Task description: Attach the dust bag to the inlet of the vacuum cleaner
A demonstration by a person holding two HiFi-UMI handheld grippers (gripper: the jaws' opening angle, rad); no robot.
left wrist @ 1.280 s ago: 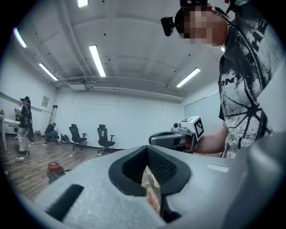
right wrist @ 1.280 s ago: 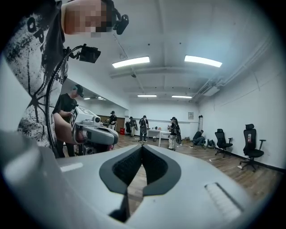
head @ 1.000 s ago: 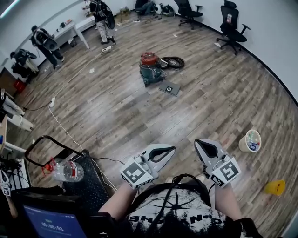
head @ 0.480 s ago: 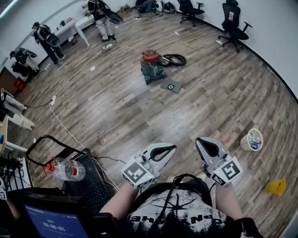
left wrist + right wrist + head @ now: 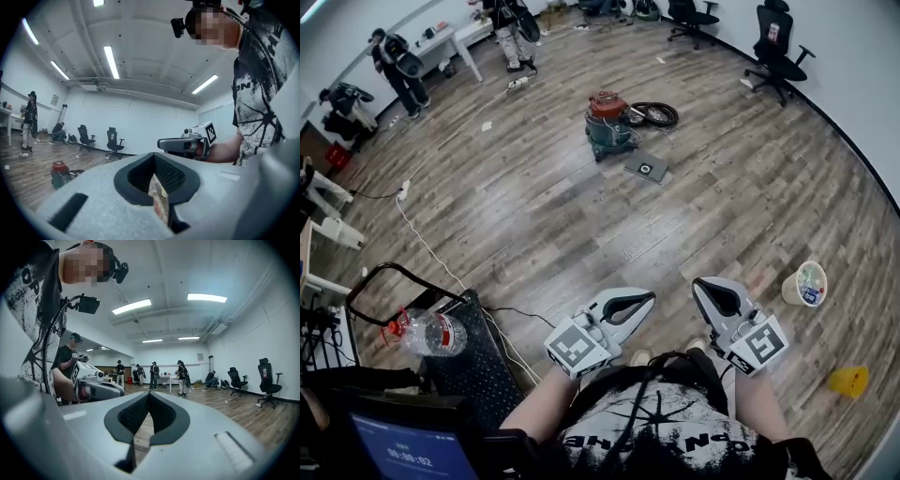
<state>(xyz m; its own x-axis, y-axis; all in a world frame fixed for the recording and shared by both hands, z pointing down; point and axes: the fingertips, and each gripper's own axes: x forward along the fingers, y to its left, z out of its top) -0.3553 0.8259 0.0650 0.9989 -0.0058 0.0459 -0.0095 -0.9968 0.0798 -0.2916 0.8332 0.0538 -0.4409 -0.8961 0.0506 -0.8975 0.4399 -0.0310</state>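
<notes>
Grey left gripper (image 5: pixel 647 299) and right gripper (image 5: pixel 699 285) are hovering near, jaws together and empty, with the red-topped green vacuum cleaner (image 5: pixel 607 127) sitting far off beside a flat dark dust bag (image 5: pixel 645 169).

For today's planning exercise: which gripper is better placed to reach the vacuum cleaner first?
Left, marginally: the left gripper and right gripper are both shut near the body, far from the vacuum cleaner, which lies slightly leftward.

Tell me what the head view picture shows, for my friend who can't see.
A person holds two shut, empty grippers, the left gripper and the right gripper, close to the chest above a wooden floor. Farther off stands a red-topped vacuum cleaner, a flat dark dust bag lying beside it.
</notes>
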